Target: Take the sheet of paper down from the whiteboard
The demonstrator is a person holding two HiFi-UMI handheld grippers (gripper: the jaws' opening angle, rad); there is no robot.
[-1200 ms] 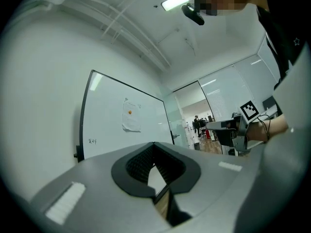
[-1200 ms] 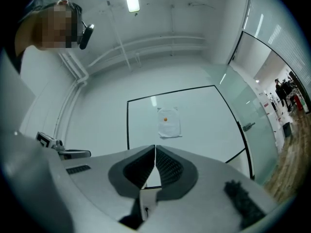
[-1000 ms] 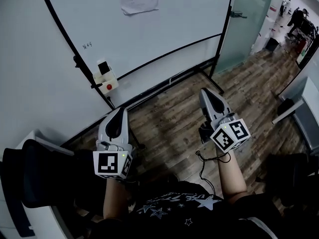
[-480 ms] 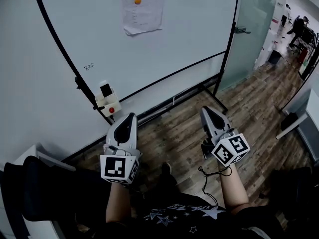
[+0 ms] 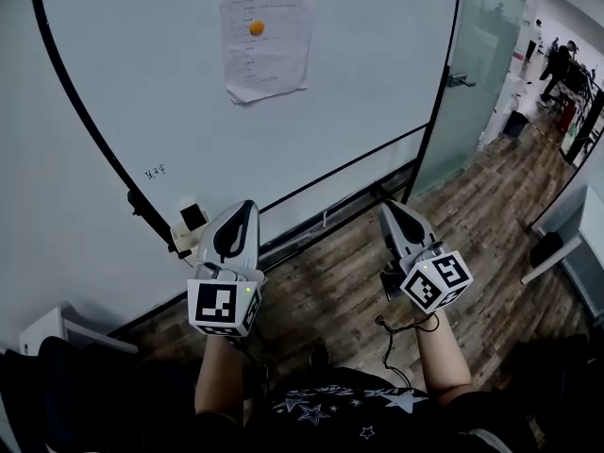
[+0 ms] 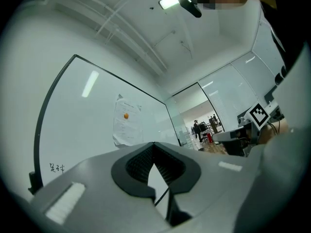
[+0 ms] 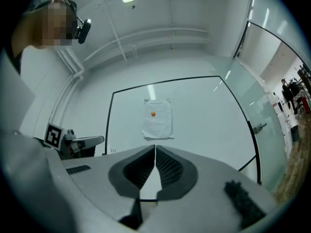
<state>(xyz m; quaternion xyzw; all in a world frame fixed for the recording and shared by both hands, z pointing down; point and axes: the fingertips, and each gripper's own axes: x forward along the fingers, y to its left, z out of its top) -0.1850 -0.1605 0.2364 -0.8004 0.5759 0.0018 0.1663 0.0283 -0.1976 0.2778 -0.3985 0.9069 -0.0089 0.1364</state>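
You are at the approach step: lift your left gripper point(image 5: 246, 205) and right gripper point(image 5: 387, 207), both pressed together and empty, to the sheet of paper point(image 5: 267, 36) at the whiteboard's point(image 5: 377, 83) top edge.

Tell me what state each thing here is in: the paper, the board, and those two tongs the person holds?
Whiteboard: standing upright, almost blank, small scribble low at left.
Sheet of paper: hanging on the whiteboard under an orange magnet, bottom edge curling.
Left tongs: shut, empty.
Right tongs: shut, empty.
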